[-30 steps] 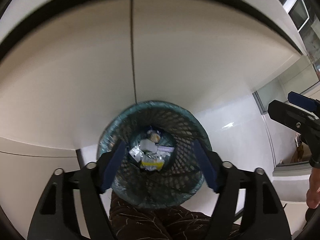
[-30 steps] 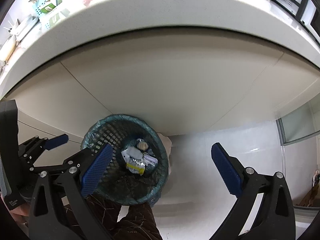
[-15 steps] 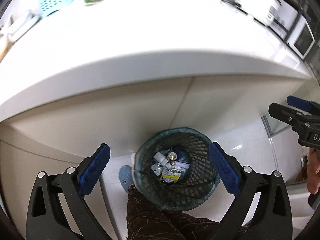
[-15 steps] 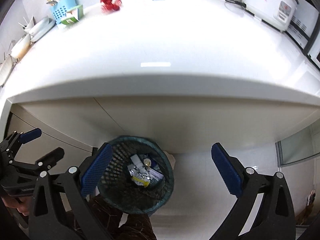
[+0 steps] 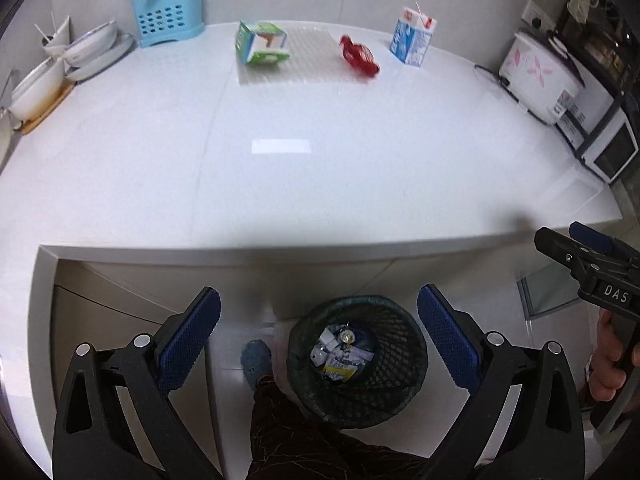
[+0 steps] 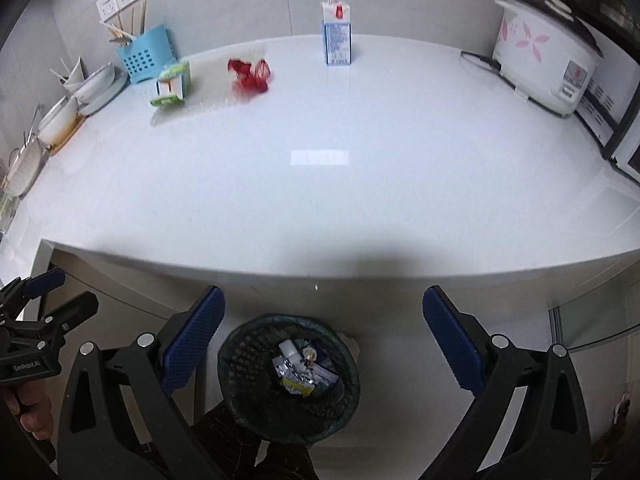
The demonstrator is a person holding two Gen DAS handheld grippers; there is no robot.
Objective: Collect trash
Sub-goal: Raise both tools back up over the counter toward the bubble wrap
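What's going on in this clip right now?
A person is clearing trash from a white counter. Both grippers, left and right, are open and empty above a mesh bin already holding wrappers. A green carton, a red wrapper and a blue milk carton remain on the counter.

Red wrapper (image 6: 249,74): blurred, shape unclear.
Toaster oven (image 6: 624,132): cut off at right edge.
Bin trash (image 5: 342,354): too small to identify.
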